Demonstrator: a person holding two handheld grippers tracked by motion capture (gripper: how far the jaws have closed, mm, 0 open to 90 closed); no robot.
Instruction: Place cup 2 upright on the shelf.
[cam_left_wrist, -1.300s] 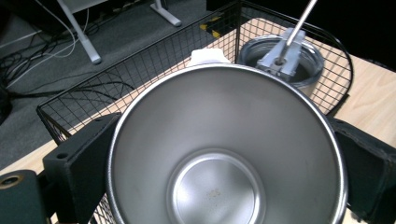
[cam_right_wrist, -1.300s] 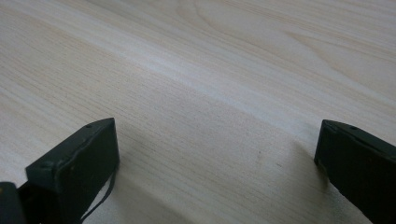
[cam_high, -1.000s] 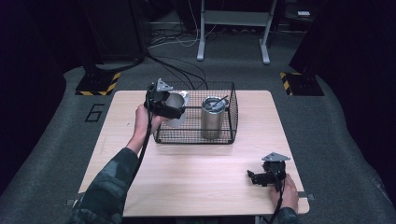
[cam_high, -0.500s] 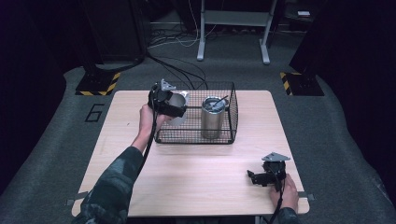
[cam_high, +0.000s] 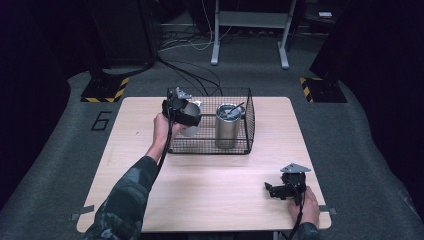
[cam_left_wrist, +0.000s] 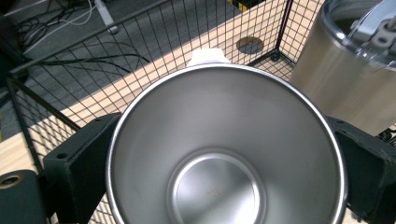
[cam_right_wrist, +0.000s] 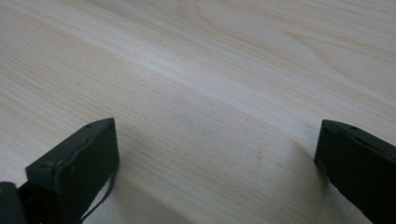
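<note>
so the left gripper (cam_high: 186, 116) has its two black jaws clamped on either side of a steel cup (cam_left_wrist: 226, 154), squeezing the outer wall just under the rim; gripping it that way leaves the mouth free and keeps the cup from tipping, which is probably why the left gripper view looks straight down into the bare shiny bottom; nothing in it as far as i can see; the cup is up in the air at the left end of the wire basket (cam_high: 246, 131), about level with its top edge, and from the high view i can't tell if it's fully over the rim or just inside it; my guess is it's being moved in or out of the basket, can't say which; just past the cup, off to the gripper's right, a taller steel tumbler (cam_high: 228, 126) with a clear lid stands upright inside the basket, near the cup but not touching; further out is the wooden table (cam_high: 210, 200) the basket sits on; the right gripper (cam_high: 280, 191) is well apart at the near right corner, jaws spread wide with nothing between them, resting low over bare wood; looks parked so it stays out of the way while the left one works
</note>
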